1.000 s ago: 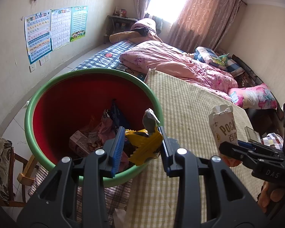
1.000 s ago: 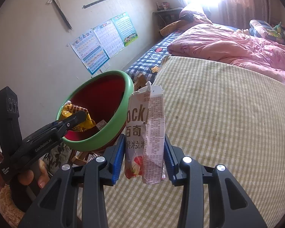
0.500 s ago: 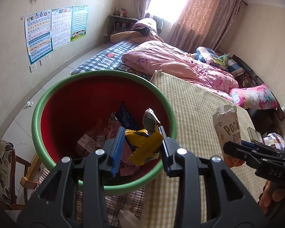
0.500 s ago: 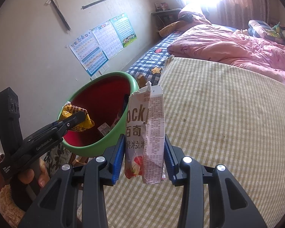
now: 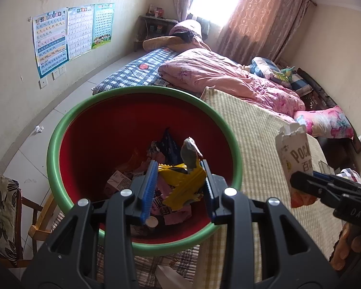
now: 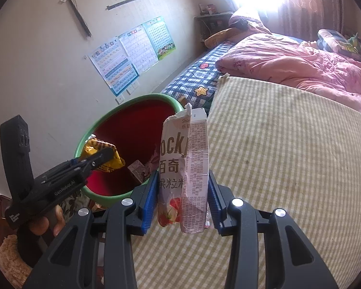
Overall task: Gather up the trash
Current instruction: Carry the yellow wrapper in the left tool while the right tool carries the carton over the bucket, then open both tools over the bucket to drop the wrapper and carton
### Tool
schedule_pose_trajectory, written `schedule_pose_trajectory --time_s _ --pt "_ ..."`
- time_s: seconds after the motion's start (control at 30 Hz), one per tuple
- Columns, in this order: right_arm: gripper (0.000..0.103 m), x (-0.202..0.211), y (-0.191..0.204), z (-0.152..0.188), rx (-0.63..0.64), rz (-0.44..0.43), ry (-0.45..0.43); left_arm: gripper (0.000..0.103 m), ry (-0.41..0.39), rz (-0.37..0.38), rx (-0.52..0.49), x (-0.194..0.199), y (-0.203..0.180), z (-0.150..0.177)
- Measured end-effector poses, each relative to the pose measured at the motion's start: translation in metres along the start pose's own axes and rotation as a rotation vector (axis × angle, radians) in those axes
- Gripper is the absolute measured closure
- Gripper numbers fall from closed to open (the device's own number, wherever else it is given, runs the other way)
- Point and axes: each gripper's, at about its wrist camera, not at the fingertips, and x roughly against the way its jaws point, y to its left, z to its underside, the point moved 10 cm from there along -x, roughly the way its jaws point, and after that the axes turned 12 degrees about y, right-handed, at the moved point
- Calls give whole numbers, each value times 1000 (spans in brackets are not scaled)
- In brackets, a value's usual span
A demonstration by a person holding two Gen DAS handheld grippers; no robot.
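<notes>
Left gripper (image 5: pixel 179 187): clamped on yellow wrapper (image 5: pixel 183 183), over bin (image 5: pixel 60 130).
Right gripper (image 6: pixel 181 200): clamped on Pocky box (image 6: pixel 184 168).

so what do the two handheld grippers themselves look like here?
Both match: black plastic bodies with triangular cut-outs, silver bolt heads, ribbed blue pads on the fingers. The left gripper bears white "GenRobot.AI" lettering on its side; the right gripper shows "DAS". No cables or sleeves visible.

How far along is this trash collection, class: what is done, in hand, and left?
Done: wrappers and cartons already lie in the red bin. In hand: the left gripper holds a yellow wrapper over it; the right gripper grips a torn snack box beside it. Left: releasing both.
</notes>
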Motion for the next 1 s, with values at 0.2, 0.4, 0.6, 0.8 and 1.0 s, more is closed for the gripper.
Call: schedule_pose_trajectory --time_s 0.2,0.4,0.6,0.8,1.0 --pt "64 -4 9 -10 12 -4 -4 69 10 1 1 -3 6 -3" --pt "64 -9 18 -19 29 -3 -5 69 29 -6 -13 -10 8 -4" --pt "64 -13 22 -24 36 -1 -6 69 35 -20 -21 -16 14 -7" --pt "64 -16 27 -32 37 -4 -8 69 38 -19 -26 -18 15 -10" --pt "64 -19 31 -40 41 -11 -8 69 42 -18 -28 -22 16 -14"
